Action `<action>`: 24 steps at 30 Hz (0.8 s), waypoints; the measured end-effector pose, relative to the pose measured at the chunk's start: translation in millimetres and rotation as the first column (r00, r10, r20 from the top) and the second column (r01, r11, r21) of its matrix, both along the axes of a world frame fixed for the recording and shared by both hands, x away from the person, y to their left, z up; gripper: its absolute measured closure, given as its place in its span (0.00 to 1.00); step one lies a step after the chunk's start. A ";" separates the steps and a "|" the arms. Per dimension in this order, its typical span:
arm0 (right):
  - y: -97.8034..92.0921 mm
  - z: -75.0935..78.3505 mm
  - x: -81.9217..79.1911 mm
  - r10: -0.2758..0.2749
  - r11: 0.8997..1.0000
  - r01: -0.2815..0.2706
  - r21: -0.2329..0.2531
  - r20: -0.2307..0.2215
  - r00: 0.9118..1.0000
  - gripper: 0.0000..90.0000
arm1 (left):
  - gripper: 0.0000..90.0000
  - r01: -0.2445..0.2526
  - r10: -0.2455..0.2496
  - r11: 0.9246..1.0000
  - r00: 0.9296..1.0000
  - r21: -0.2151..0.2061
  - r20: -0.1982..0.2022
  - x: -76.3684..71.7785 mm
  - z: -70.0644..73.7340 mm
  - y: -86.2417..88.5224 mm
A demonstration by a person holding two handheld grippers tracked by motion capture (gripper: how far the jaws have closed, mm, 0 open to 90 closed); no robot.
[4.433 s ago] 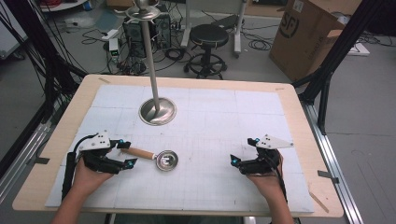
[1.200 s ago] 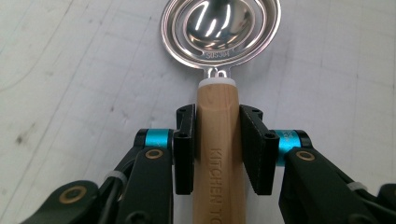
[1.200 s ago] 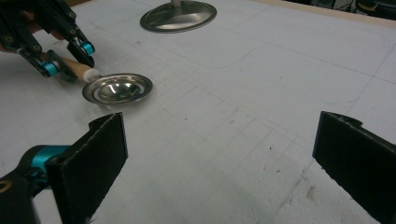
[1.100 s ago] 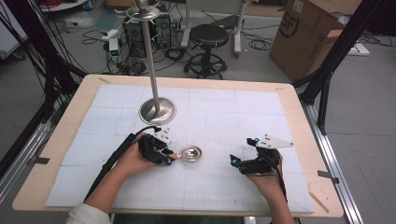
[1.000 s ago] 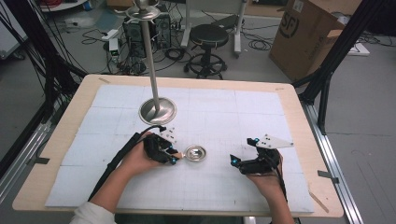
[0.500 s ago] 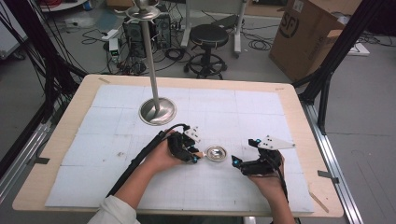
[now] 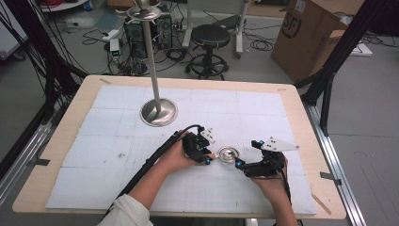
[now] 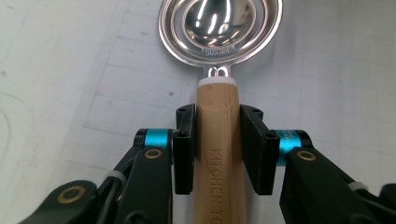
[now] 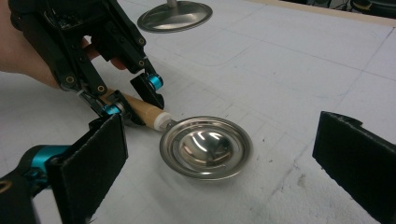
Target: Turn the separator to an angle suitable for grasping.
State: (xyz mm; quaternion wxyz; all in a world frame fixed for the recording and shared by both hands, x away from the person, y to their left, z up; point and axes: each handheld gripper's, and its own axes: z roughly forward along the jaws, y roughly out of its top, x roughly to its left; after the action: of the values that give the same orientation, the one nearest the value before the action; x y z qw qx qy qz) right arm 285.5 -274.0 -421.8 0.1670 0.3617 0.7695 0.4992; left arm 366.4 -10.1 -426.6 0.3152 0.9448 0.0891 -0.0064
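Scoop [image 7: 229, 154] carried rightward, handle lettering legible in left gripper view

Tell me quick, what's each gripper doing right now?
Left gripper: shut on the spoon's wooden handle.
Right gripper: open, holding nothing, fingers either side of the spoon bowl.

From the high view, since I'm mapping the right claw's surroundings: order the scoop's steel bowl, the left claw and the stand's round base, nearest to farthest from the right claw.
1. Steel bowl of the scoop, just left of the right claw, nearest.
2. Left claw, farther left, shut on the scoop's wooden handle.
3. Stand's round base, far up-left on the mat.
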 end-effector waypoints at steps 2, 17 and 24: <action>-0.4 -0.7 0.2 0.000 1.000 0.000 -0.001 -0.003 1.000 0.02 | 0.68 -0.011 0.011 1.000 1.000 -0.005 0.005 -0.4 2.2 1.6; 0.1 -0.8 -0.6 0.006 1.000 -0.006 -0.010 -0.003 1.000 0.02 | 0.35 -0.151 0.158 0.972 0.987 -0.177 0.028 -23.6 29.8 103.7; 1.5 -1.6 -1.4 0.002 1.000 -0.002 -0.021 -0.009 1.000 0.02 | 0.24 -0.235 0.257 0.936 0.965 -0.261 0.052 -47.3 29.6 164.6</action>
State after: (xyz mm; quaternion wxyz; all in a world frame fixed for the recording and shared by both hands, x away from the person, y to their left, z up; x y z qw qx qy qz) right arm 284.2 -272.4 -423.4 0.1670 0.3615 0.7757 0.4897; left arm 319.0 154.5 -397.0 0.4350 0.8777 0.1915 0.0620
